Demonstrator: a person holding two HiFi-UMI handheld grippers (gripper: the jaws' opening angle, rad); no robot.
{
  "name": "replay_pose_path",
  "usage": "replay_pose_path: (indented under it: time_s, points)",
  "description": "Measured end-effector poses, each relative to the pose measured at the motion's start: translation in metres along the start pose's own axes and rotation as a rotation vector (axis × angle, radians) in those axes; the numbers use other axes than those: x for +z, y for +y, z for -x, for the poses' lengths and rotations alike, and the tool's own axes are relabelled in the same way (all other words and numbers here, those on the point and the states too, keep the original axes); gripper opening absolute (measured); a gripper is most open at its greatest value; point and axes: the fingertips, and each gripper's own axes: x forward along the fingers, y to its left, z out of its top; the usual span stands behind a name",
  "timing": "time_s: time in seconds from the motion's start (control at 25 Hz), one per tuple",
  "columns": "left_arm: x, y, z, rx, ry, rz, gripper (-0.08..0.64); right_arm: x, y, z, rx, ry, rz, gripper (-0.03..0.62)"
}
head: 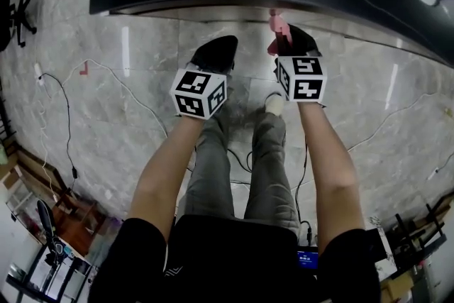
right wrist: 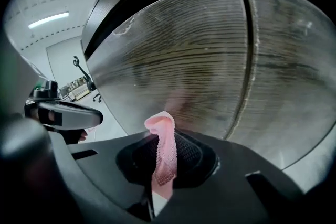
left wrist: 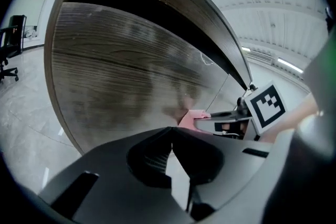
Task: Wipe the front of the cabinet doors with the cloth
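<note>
Down at six o'clock in the head view, both forearms (head: 170, 167) reach forward over the marble floor (head: 128, 145). Next out, the left gripper (head: 216, 53) has its fingers pressed together on nothing. At one o'clock, the right gripper (head: 289, 42) is clenched on the pink cloth (head: 278, 26), a thin strip with a loop poking past the fingertips. It looks soft, light and floppy, so I'd judge a bunched handful would give more wiping face than this narrow pinch. Beyond, near the loop, contact unclear, stands the wood-grain cabinet door (right wrist: 178, 60), with its seam (right wrist: 245, 60) at two o'clock in the right gripper view.
</note>
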Motion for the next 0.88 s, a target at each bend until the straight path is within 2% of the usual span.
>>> replay_pose_path:
  time_s: [0.4, 0.88]
  points:
    - [0.002, -0.053, -0.031, -0.037, 0.023, -0.032, 0.009, -0.010, -0.043, 0.026, -0.018, -0.004, -0.035, 0.048]
    - [0.007, -0.095, -0.021, -0.001, 0.014, -0.035, 0.009, -0.009, -0.028, 0.078, 0.076, -0.021, -0.018, 0.048]
